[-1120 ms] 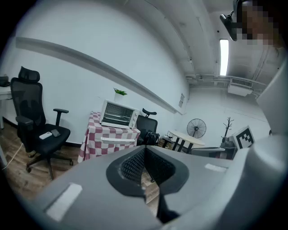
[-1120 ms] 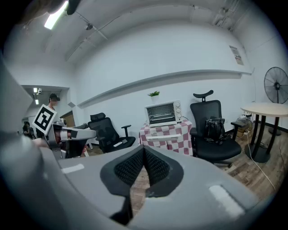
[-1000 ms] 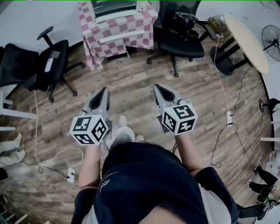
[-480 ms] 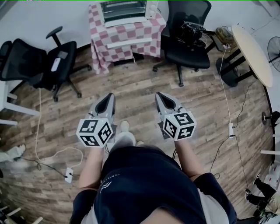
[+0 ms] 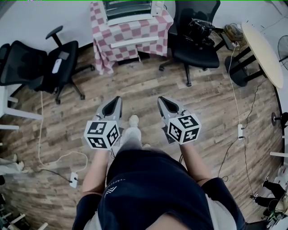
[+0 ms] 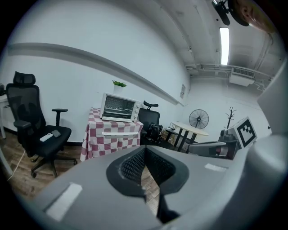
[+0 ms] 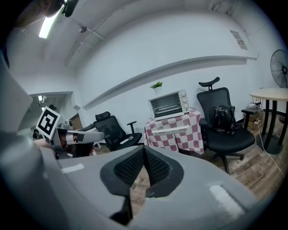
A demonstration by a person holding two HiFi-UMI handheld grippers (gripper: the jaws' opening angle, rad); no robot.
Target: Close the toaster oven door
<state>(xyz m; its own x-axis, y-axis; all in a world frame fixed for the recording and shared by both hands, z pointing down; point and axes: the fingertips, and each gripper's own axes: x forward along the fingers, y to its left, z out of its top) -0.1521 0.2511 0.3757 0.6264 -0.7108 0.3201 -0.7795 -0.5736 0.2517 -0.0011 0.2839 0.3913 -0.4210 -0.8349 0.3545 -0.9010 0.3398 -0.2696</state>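
The left gripper (image 5: 117, 100) and right gripper (image 5: 162, 101) hover mid-frame, jaws pressed together on nothing. The toaster oven (image 5: 128, 9) sits top centre on a checkered table (image 5: 153, 28).

The white toaster oven (image 5: 128, 9) stands upright on a red-and-white checked desk (image 5: 101, 54) by the wall, its glass door (image 5: 133, 42) apparently folded down open, white handle foremost.

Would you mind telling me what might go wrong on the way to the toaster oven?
The white cable and power strip lie on the floor at the person's left: a possible trip hazard. The black chair stands beside the checked table, so it may crowd the approach to the toaster oven.
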